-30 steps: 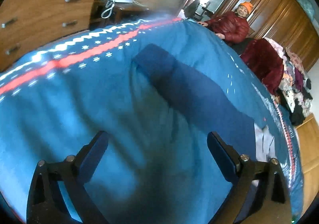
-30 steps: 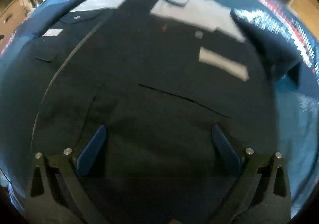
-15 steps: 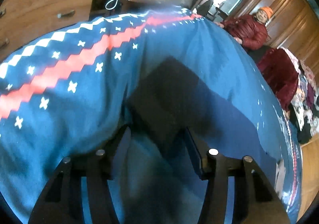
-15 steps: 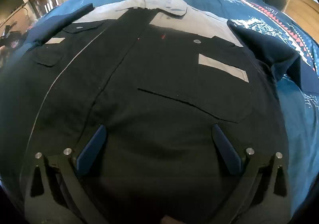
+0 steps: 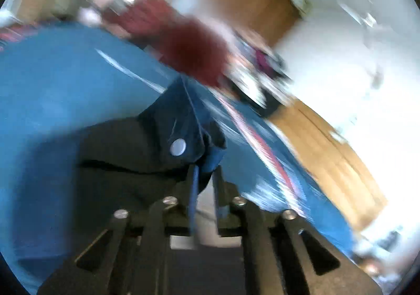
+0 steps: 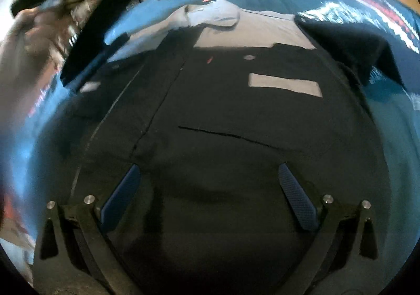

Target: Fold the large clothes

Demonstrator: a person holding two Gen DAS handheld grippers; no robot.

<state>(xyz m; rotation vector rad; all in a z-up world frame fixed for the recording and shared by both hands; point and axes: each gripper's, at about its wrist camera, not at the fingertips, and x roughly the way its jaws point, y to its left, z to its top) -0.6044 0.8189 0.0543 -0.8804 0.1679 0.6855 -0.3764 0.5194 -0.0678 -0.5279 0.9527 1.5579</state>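
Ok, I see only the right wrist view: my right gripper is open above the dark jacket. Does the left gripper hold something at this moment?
Observer: Yes. The left gripper is shut on a navy sleeve cuff.
Operator: Which part of the cuff is pinched?
Observer: The edge just beside a silver snap button; the button itself sits outside the jaws.
Operator: Is the left wrist view sharp enough to trust?
Observer: Only near the gripper; everything farther away is smeared by motion blur.
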